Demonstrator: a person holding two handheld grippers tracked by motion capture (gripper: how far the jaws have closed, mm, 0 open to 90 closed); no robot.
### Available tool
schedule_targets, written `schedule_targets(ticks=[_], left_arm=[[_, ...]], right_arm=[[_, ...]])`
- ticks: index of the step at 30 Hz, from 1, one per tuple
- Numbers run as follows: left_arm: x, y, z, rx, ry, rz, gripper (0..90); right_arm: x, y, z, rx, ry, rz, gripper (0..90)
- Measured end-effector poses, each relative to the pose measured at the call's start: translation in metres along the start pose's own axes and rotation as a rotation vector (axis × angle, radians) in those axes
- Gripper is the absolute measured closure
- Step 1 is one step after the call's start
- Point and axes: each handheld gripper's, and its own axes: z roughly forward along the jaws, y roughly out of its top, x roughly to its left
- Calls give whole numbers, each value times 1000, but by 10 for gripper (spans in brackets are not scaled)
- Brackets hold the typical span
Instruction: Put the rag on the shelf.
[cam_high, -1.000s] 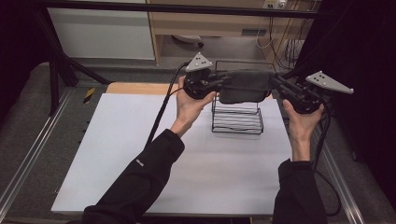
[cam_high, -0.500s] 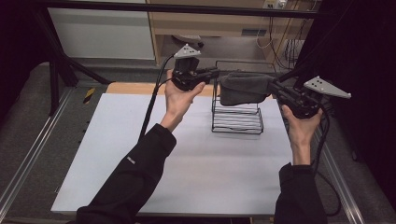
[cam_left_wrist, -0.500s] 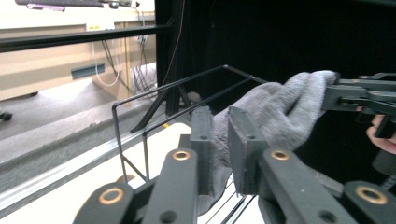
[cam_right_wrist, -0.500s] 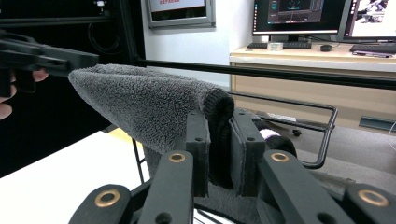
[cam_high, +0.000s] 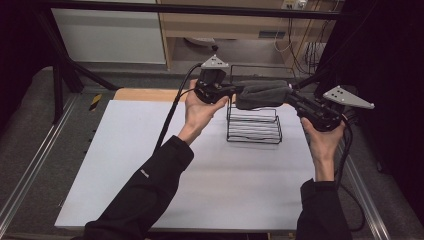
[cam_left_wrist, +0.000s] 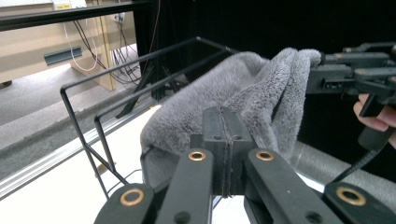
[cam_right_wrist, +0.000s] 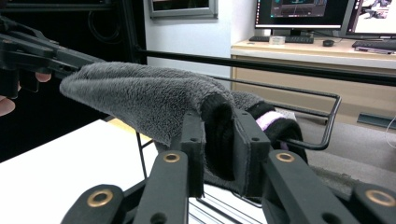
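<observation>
Both grippers hold a grey towel (cam_high: 262, 93) stretched over the wire rack (cam_high: 253, 131) near the table's far edge. The left gripper (cam_high: 231, 90) has just clenched its end; the right gripper (cam_high: 291, 97) grasps the other, its jaws easing slightly.

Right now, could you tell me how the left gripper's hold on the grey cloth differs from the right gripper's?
The left gripper has its jaws pressed nearly flat together on a thin edge of the grey cloth; the right gripper has its jaws apart around a thick, black-trimmed fold. Both hold the cloth stretched above the black wire rack.
</observation>
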Motion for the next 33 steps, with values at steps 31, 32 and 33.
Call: schedule_targets(ticks=[31, 32, 33], left_arm=[[1, -40, 37, 104, 50, 43, 896], [2, -41, 38, 106, 50, 43, 896], [2, -42, 40, 106, 54, 43, 895]], right_arm=[[-3, -21, 25, 168, -39, 86, 880], [-3, -23, 27, 168, -42, 88, 875], [-4, -25, 28, 171, -47, 90, 873]])
